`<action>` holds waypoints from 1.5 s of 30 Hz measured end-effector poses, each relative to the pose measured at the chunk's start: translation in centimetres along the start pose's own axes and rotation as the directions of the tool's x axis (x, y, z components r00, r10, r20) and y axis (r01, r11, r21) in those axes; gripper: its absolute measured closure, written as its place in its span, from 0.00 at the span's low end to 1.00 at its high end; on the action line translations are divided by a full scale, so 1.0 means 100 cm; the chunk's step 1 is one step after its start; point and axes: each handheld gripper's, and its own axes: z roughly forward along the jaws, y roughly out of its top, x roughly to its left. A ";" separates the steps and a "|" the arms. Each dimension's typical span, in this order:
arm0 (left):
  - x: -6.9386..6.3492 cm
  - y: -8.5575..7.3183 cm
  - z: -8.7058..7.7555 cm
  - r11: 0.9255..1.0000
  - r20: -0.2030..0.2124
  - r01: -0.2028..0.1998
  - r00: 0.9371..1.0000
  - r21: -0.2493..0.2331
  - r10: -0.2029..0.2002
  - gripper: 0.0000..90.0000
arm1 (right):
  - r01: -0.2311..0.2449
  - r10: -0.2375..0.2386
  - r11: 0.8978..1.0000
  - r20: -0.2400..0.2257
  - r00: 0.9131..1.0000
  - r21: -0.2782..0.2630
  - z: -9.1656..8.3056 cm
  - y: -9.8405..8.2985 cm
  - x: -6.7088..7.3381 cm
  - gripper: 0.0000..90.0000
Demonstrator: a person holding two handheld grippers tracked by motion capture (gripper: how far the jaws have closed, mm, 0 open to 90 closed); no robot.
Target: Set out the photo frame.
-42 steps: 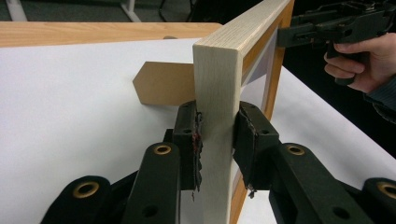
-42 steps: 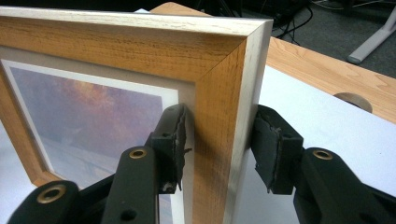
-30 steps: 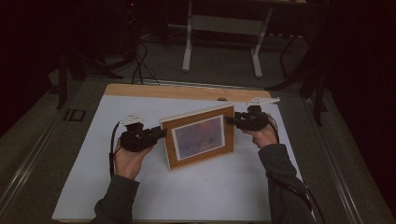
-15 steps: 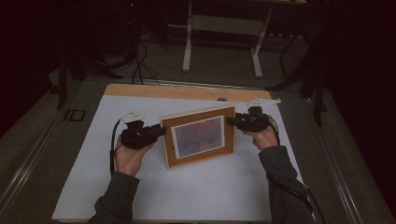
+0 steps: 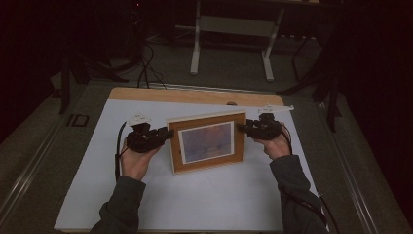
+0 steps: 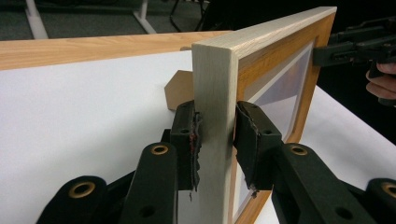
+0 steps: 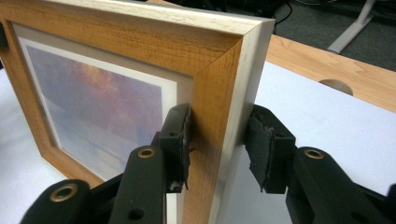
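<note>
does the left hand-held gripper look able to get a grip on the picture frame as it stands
Probably yes: the left hand-held gripper already straddles the picture frame at its side edge, its pads close on both faces, with nothing between.

Picture frame (image 6: 212, 93) bottom cut off by the left gripper view's lower edge; rear stand (image 6: 180, 88) mostly hidden.

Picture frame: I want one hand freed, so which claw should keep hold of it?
Right, probably. The right claw appears to press the picture frame front and back. At the left claw a thin dark gap seems to show by the front pad, and it sits nearer the brown stand behind.
</note>
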 end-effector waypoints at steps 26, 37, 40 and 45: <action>0.011 0.005 0.006 1.000 0.008 0.004 1.000 -0.009 -0.004 0.76 | -0.041 0.042 0.999 0.020 0.999 -0.018 -0.004 -0.006 0.009 0.68; 0.013 0.007 0.008 1.000 0.007 0.005 1.000 -0.008 -0.005 0.76 | -0.046 0.046 0.999 0.021 0.999 -0.021 -0.006 -0.008 0.010 0.69; 0.014 0.008 0.009 1.000 0.010 0.005 1.000 -0.008 -0.005 0.76 | -0.047 0.048 0.999 0.024 0.999 -0.024 -0.006 -0.008 0.010 0.69; 0.015 0.009 0.010 1.000 0.013 0.008 1.000 -0.008 -0.008 0.76 | -0.049 0.050 0.998 0.026 0.998 -0.027 -0.007 -0.010 0.011 0.69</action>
